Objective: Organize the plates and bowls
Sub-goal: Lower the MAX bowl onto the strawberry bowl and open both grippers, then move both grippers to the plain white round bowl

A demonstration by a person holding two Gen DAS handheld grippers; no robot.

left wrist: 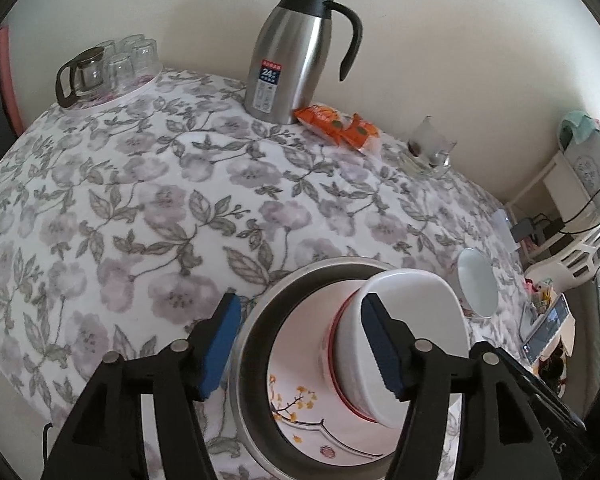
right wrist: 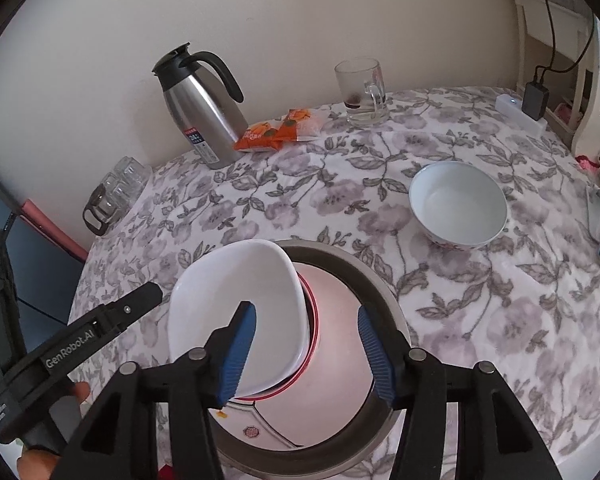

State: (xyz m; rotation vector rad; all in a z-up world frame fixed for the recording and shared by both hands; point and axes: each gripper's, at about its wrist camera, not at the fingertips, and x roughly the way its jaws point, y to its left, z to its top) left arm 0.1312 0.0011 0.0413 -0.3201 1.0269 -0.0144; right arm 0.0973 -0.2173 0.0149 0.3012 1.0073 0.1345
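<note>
Both of our grippers stand apart, clamped on nothing; the left gripper (left wrist: 300, 348) straddles the steel basin's (left wrist: 256, 320) near wall, the right gripper (right wrist: 306, 350) brackets the square white bowl (right wrist: 236, 312), which leans tilted inside that basin on a painted plate (left wrist: 300, 404). We judge the bowl glazed, stiff, slippery and breakable; best pinched across its rim; another round bowl (right wrist: 458, 204) sits toward the table's right edge.

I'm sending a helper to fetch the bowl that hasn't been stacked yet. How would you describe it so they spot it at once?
On the floral tablecloth, look beyond the steel basin holding the stacked dishes, towards the glass mug. The round white bowl stands there alone, upright and empty. Unlike the squarish white bowl in the basin, it is round, with a red pattern near its base.
</note>
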